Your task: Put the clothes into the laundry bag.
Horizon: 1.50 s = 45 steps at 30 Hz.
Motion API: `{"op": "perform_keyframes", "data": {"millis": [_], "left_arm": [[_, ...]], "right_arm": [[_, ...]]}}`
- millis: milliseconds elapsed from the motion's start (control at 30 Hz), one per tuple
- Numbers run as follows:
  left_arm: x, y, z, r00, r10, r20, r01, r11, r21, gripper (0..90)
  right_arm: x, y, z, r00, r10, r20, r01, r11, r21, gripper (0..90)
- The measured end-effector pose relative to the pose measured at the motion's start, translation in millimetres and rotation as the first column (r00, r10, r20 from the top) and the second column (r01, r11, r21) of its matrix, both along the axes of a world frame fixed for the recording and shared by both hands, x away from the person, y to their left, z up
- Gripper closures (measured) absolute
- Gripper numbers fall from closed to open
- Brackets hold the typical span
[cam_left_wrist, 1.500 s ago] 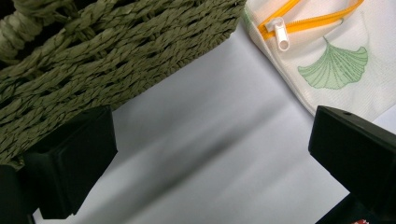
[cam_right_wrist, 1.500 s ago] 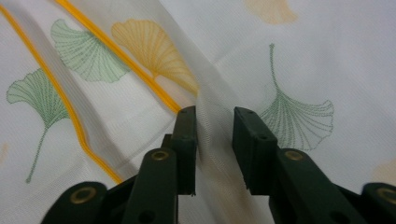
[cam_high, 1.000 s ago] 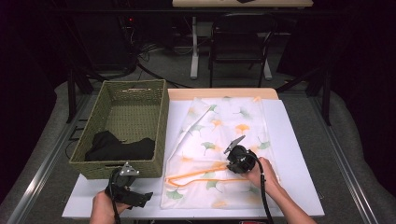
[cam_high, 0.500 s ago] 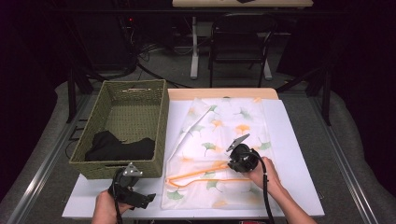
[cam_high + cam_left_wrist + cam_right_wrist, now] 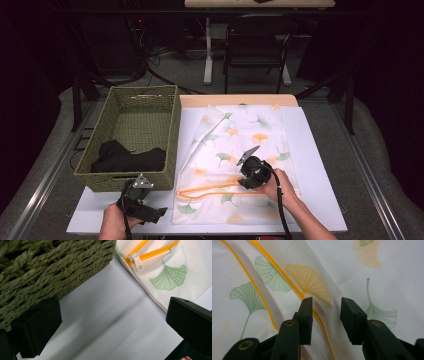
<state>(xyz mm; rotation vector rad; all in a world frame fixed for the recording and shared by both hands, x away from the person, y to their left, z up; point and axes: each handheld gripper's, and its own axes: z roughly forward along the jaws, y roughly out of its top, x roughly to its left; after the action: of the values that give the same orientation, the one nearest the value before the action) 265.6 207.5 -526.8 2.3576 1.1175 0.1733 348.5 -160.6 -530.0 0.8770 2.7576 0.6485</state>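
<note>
**Right jaws part over the zipper of the mesh bag**

Since the frame a second ago the right gripper (image 5: 248,176) has hardly shifted over the bag, but its jaws have just been opening; in the right gripper view they now stand a narrow gap apart, pads clear of the cloth, with the orange zipper (image 5: 294,291) running under the gap between them. Nothing is clamped. The left gripper (image 5: 159,214) sits where it was, at the near left of the table.

Nearest: left gripper, held low over the bare white tabletop (image 5: 105,315). Its two black blocky jaws are spread wide with nothing between them.

Next out: the mesh bag (image 5: 250,135), flat on the table right of the basket. Thin, translucent white fabric, fine weave, printed with fan-shaped ginkgo leaves in green and pale orange. The zipper is open, its two tracks bowing apart into a long slot across the near part of the bag. A white plastic zipper pull (image 5: 137,261) lies at the bag's left corner, just beside the basket's corner. What lies inside the bag I cannot tell.

Further left and back: the woven basket (image 5: 172,125), rectangular, olive-green, coarse twisted fibre. Inside, at its near end, a crumpled black cloth (image 5: 127,157); the far end shows bare weave.
</note>
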Motion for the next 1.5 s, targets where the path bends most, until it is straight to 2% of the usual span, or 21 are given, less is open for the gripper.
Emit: {"op": "perform_keyframes", "data": {"millis": [100,200,333,567,733,867,1000,1100,1367,1500], "left_arm": [[-0.3,-0.4,0.0,1.0000,-0.001,0.000,0.001,1.0000,-0.001,0.1],[-0.2,-0.2,-0.3,1.0000,0.000,-0.002,0.000,1.0000,0.001,0.1],[0.0,-0.9,-0.7,1.0000,-0.006,-0.004,0.006,1.0000,-0.001,0.1],[0.7,-0.1,-0.9,0.9999,-0.008,-0.007,0.008,1.0000,0.003,0.1],[0.3,0.4,-0.7,1.0000,-0.003,-0.007,0.003,1.0000,0.001,0.1],[0.4,0.3,-0.9,0.9999,-0.005,-0.009,0.005,1.0000,0.001,0.1],[0.4,0.1,-0.6,0.9999,-0.007,-0.009,0.007,1.0000,0.002,0.0],[0.5,0.2,-0.7,0.9999,-0.009,-0.009,0.009,1.0000,0.001,0.1],[0.4,0.1,-0.5,0.9999,-0.010,-0.011,0.010,1.0000,0.002,0.1],[0.3,0.4,0.0,0.9998,-0.016,-0.012,0.016,0.9999,0.002,0.1]], "right_arm": [[-1.2,3.2,-5.6,0.9999,0.015,-0.004,-0.016,0.9997,-0.016,66.5],[-4.4,8.0,-4.9,0.9997,0.022,0.009,-0.022,0.9992,-0.033,80.8],[-5.7,8.2,-3.6,0.9993,0.027,0.026,-0.026,0.9988,-0.043,86.3],[-5.1,2.7,6.4,0.9994,0.017,0.030,-0.017,0.9998,0.006,87.3],[-4.0,2.0,9.7,0.9992,0.012,0.037,-0.013,0.9998,0.014,87.0],[-2.9,1.7,12.1,0.9997,0.016,0.020,-0.016,0.9996,0.021,83.9],[-3.0,3.3,10.9,0.9993,0.025,0.027,-0.025,0.9997,0.006,88.3],[-3.8,3.6,13.1,0.9990,0.023,0.038,-0.023,0.9997,0.006,88.3],[-3.2,2.4,22.8,0.9980,0.010,0.062,-0.012,0.9995,0.030,88.7],[0.6,0.3,23.8,0.9980,0.002,0.063,-0.006,0.9981,0.061,89.0]]}}
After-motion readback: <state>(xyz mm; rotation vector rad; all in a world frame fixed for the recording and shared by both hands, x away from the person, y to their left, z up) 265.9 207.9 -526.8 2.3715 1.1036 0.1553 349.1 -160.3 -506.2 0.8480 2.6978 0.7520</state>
